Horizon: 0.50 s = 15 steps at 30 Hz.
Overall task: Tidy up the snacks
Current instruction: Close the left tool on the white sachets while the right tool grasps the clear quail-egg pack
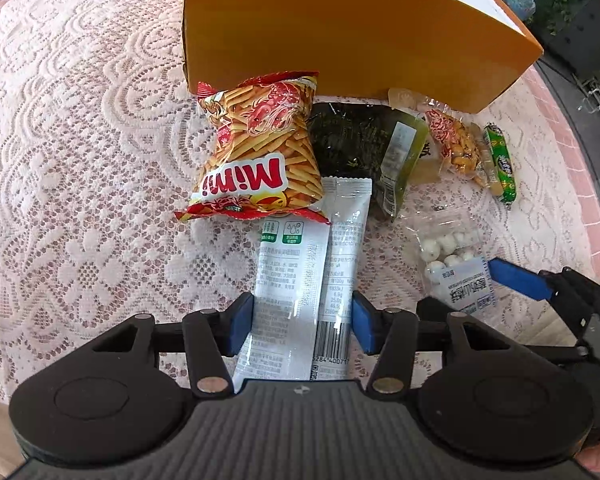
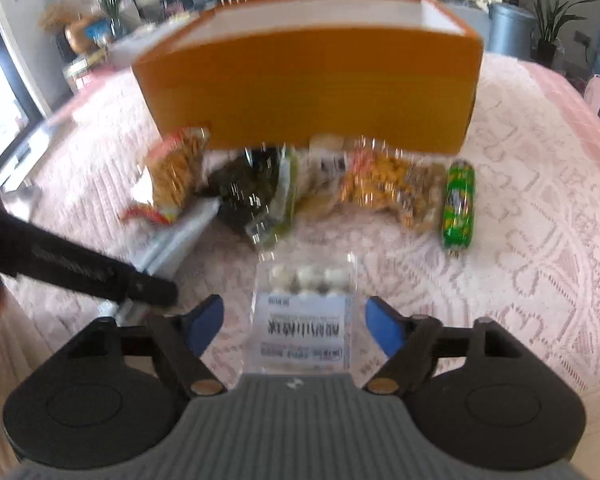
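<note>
Snacks lined along near wall of orange box point(image 1: 340, 40) on lace tabletop point(image 1: 80, 200), staged for loading. Left tool point(image 1: 302, 322) half open astride two white sachets point(image 1: 300, 280), pads apparently not pressing. Right tool point(image 2: 294, 326) wide open around white-ball packet point(image 2: 306, 312), gripping nothing.

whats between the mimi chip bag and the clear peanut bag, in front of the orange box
A dark seaweed packet with a green edge lies between the Mimi bag and the peanut bag; clearest in the left wrist view.
</note>
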Motion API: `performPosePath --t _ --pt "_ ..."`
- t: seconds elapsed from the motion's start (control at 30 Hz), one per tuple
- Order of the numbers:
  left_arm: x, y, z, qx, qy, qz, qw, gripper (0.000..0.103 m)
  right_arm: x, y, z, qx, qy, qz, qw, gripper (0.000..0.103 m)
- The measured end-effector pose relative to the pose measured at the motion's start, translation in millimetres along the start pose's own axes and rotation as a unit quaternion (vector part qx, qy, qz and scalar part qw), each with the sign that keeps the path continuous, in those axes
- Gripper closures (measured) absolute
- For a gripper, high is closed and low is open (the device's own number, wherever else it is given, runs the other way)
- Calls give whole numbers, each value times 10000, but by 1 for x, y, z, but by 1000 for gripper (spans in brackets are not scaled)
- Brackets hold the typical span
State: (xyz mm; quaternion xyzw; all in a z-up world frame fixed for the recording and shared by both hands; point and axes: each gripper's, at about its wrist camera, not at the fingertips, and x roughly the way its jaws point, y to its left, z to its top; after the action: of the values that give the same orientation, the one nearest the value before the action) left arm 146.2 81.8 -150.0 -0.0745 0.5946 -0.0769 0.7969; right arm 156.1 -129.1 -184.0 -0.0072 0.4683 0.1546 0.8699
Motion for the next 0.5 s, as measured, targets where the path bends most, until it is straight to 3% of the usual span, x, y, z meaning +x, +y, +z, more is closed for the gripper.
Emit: performPosePath --t 0.17,0.3,0.5 --pt "8 -10 2 256 -33 174 9995 40 10 6 -7 -248 129 -169 9995 24" --pt "17 -22 1 389 -30 265 9989 38 12 14 -10 -575 63 -417 9975 40" --pt "34 -42 2 624 -70 585 9963 37 9 9 -9 -466 54 -382 9982 44"
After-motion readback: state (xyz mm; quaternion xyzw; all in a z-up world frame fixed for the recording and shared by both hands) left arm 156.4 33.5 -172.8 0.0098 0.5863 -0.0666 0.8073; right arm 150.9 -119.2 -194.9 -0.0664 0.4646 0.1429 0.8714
